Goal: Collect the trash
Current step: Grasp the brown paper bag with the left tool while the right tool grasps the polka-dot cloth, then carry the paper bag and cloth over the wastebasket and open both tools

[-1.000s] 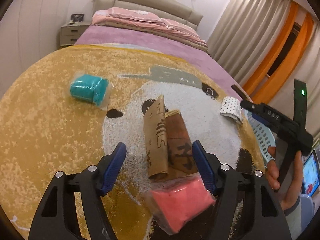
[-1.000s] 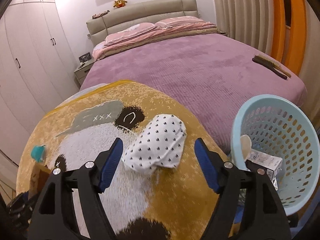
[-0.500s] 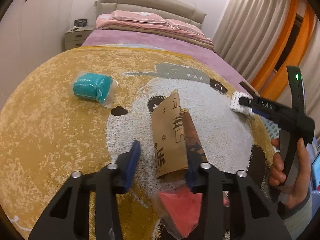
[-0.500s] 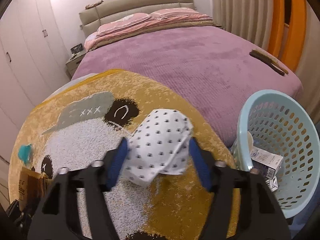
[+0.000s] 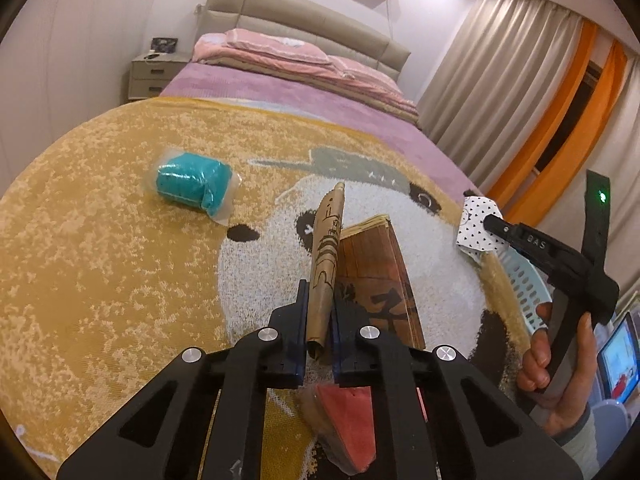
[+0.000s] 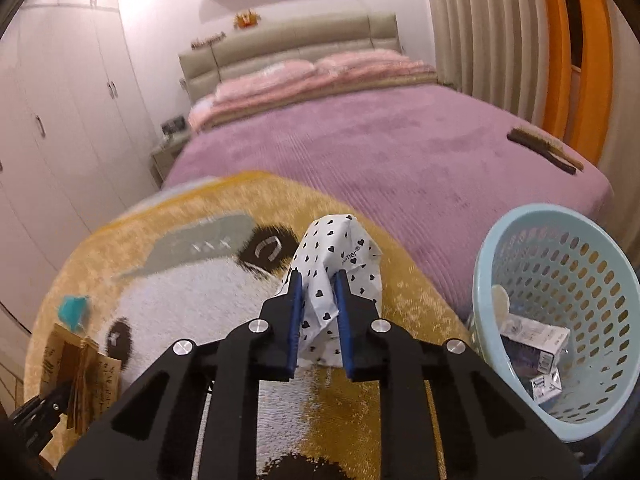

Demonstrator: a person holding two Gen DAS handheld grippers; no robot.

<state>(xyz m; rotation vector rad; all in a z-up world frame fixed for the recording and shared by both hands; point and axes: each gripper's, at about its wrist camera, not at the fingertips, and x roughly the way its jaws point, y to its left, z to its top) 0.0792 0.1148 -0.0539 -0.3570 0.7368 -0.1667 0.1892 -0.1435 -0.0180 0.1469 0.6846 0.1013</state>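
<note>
Two grippers, each clamped on a piece of litter, work over a yellow panda rug [image 5: 100, 280] at the foot of a purple bed [image 5: 288, 92]. Seen from the left wrist, the left gripper [image 5: 320, 316] pinches the raised flap of a brown paper bag [image 5: 326, 256] between its blue pads, the rest of the bag lying on the rug just beside them. A red packet [image 5: 352, 420] sits below the jaws; a teal bundle in clear wrap [image 5: 194, 184] lies well apart to the left. At right, a hand [image 5: 556, 368] grips the other tool.

Seen from the right wrist, the right gripper [image 6: 319, 308] is squeezed onto a crumpled white wrapper with black hearts [image 6: 332, 268], held above the rug. A pale blue perforated basket [image 6: 492, 264] stands near on the right, small cartons [image 6: 534, 336] inside.
</note>
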